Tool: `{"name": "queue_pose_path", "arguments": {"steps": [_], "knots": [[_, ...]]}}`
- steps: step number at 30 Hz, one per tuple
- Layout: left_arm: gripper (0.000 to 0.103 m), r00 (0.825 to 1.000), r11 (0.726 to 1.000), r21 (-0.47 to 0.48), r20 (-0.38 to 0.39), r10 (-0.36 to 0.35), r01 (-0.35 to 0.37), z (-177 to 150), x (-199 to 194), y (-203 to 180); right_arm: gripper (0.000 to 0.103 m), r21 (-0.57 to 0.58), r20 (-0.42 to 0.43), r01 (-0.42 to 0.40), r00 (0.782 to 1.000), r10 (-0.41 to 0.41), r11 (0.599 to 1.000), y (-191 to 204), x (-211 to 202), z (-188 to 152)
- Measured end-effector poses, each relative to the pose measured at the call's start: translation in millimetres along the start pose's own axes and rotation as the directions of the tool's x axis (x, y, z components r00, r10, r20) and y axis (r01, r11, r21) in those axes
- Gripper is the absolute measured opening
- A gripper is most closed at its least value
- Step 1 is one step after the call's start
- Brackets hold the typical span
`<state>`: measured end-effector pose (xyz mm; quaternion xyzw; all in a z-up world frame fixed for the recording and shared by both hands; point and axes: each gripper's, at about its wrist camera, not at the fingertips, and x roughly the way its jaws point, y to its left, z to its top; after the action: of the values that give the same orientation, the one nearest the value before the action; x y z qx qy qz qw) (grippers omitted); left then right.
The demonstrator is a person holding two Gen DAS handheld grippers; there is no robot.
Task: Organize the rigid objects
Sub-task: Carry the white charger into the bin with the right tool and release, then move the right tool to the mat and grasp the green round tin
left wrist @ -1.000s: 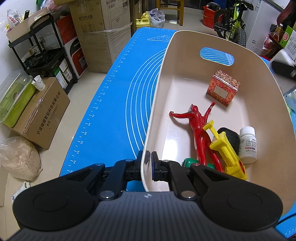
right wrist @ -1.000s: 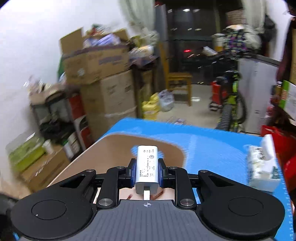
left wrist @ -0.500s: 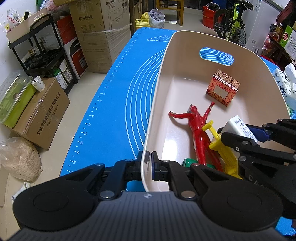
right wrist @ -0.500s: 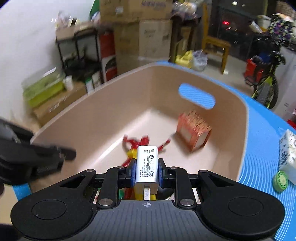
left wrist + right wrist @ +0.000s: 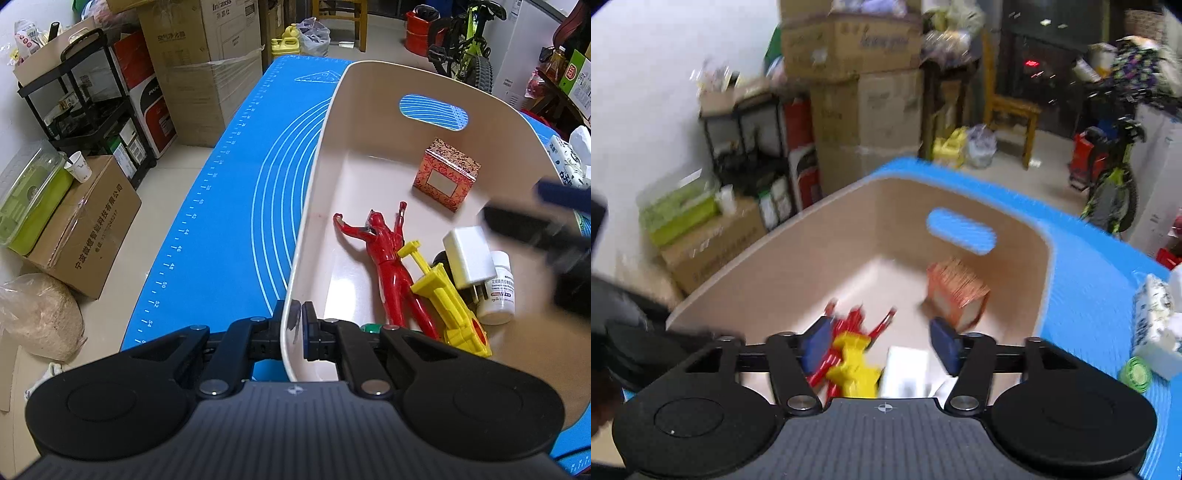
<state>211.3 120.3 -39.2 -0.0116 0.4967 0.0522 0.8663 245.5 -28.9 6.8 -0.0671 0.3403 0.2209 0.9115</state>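
The blue mat carries ruler numbers — 44, 46, 48, 50, 52, 54; a stacked carton reads "Infraxss".

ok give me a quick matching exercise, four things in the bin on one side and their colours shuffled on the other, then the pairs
Things:
1. action figure
2. toy gun
3. charger plug
4. patterned box

Colours:
A. white
B. orange-red with a pale window
C. yellow
D. plain red

Pairs: 1-D, 2-C, 3-A, 4-B

All four are inside the beige bin.
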Motion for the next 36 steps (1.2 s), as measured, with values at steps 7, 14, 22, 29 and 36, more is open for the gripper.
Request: {"name": "queue_pose_path", "arguments": {"steps": [7, 14, 22, 29, 36], "knots": [[0.01, 1.0, 1.0, 0.0, 0.001, 0.0, 0.0, 0.2, 0.3, 0.2, 0.093, 0.183, 0.096, 0.126, 0.985, -0.145, 0.975, -66.5, -25.9, 10.2], [0.01, 1.0, 1.0, -0.001, 0.0, 0.001, -0.001, -0.1, 0.3, 0.0, 0.099, 0.325, 0.057, 0.288, 0.945, -0.322, 0.901, -136.9, -20.7, -15.0], [0.01, 1.0, 1.0, 0.0, 0.0, 0.008, -0.008, -1.2, 1.0, -0.3, 0.099, 0.28, -0.069, 0.461, 0.884, -0.462, 0.842, -183.5, 23.0, -59.5], [0.01, 1.0, 1.0, 0.002, 0.0, 0.009, -0.009, -1.6, 1.0, -0.7, 0.099, 0.246, -0.119, 0.524, 0.851, -0.511, 0.816, -206.0, 55.3, -90.6], [0.01, 1.0, 1.0, 0.005, 0.0, 0.01, -0.01, -1.8, 1.7, 0.1, 0.099, 0.281, -0.098, 0.555, 0.828, -0.552, 0.783, -220.6, 67.6, -103.2]]}}
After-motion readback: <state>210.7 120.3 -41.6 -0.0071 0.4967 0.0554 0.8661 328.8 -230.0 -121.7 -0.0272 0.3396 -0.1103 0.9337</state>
